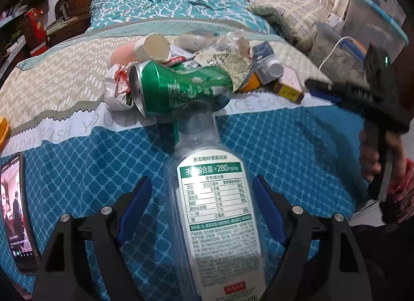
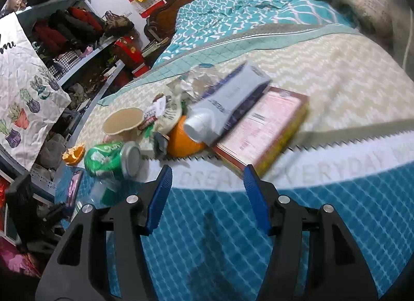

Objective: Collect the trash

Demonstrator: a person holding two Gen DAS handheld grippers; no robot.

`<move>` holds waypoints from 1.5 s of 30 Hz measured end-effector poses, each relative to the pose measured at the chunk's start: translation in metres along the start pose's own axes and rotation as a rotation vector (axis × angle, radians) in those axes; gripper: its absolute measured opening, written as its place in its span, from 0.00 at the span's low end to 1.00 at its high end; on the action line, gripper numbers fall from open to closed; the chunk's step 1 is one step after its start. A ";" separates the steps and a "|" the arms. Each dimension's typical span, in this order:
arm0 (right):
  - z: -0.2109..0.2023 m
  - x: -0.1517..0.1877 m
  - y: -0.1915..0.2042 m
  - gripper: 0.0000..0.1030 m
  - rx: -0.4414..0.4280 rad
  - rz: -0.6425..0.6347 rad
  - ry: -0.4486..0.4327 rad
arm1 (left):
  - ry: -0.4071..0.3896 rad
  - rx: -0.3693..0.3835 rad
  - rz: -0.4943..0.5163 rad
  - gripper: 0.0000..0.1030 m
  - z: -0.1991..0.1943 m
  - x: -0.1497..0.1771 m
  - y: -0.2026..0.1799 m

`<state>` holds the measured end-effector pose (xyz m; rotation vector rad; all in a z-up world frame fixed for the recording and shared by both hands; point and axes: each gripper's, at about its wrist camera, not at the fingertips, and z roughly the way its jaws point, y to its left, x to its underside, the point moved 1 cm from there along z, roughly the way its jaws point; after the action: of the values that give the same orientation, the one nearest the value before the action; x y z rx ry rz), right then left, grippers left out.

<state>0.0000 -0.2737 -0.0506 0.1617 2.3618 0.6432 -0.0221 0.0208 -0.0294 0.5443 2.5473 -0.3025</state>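
Straddling the clear bottle (image 1: 217, 213) with your left hand-held gripper (image 1: 201, 208) spread wide, you risk it rolling into the can (image 1: 178, 89).

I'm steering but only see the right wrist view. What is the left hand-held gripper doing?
Observer: The left hand-held gripper is open, with a clear bottle lying between its fingers, not squeezed yet.
Operator: Which way does the bottle's top point?
Observer: Away from the gripper, toward the green can.
Operator: Is the phone on?
Observer: Yes, the phone shows a lit screen with a video, left of the bottle.
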 end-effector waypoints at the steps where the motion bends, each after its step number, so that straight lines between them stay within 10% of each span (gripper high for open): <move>1: 0.005 -0.004 0.007 0.58 -0.021 -0.008 0.008 | 0.008 0.005 0.000 0.73 0.003 0.001 0.000; 8: 0.044 -0.015 0.064 0.58 -0.201 -0.086 0.108 | -0.006 0.033 0.017 0.65 0.003 0.004 -0.005; 16: 0.131 -0.011 0.081 0.65 -0.377 0.164 0.329 | -0.019 0.037 0.014 0.65 0.001 0.006 -0.003; 22: 0.125 -0.007 0.078 0.42 -0.488 0.242 0.336 | -0.025 0.046 0.042 0.64 -0.003 0.013 -0.007; 32: -0.005 0.005 -0.003 0.33 -0.262 0.207 0.035 | -0.012 0.048 0.099 0.64 -0.001 0.013 -0.023; 41: -0.047 0.050 -0.067 0.35 -0.093 0.347 -0.020 | 0.005 0.067 0.144 0.64 0.015 -0.006 -0.052; 45: -0.057 0.054 -0.070 0.72 -0.039 0.293 -0.043 | 0.015 0.027 0.123 0.74 0.017 -0.017 -0.047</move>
<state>-0.0748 -0.3426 -0.0790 0.5064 2.3023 0.8140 -0.0217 -0.0320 -0.0293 0.7125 2.5148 -0.2900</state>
